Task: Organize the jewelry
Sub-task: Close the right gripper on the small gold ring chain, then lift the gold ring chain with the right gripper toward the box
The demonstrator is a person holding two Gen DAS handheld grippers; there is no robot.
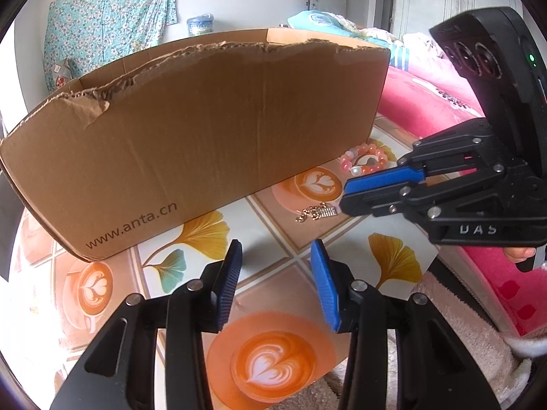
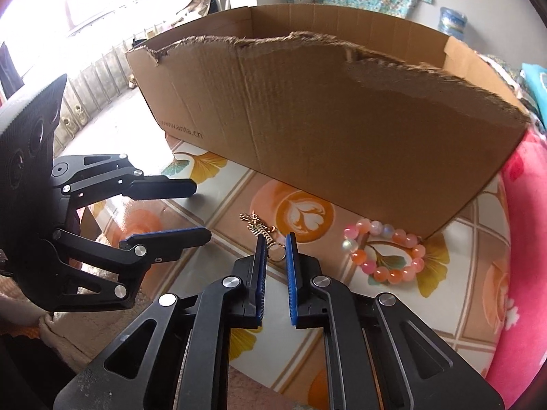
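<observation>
Because the small gold chain trinket with its ring [image 2: 270, 239] lies flat on the patterned tablecloth [image 2: 239, 188], just near of the torn brown cardboard box [image 2: 324, 119], the right gripper [image 2: 276, 244] should keep its tips low. Its jaws are nearly closed around the ring; whether the pads bite yet is unclear. The left gripper [image 1: 277, 256] hovers half-open, empty. The pink beaded bracelet [image 2: 386, 256] waits at right.
</observation>
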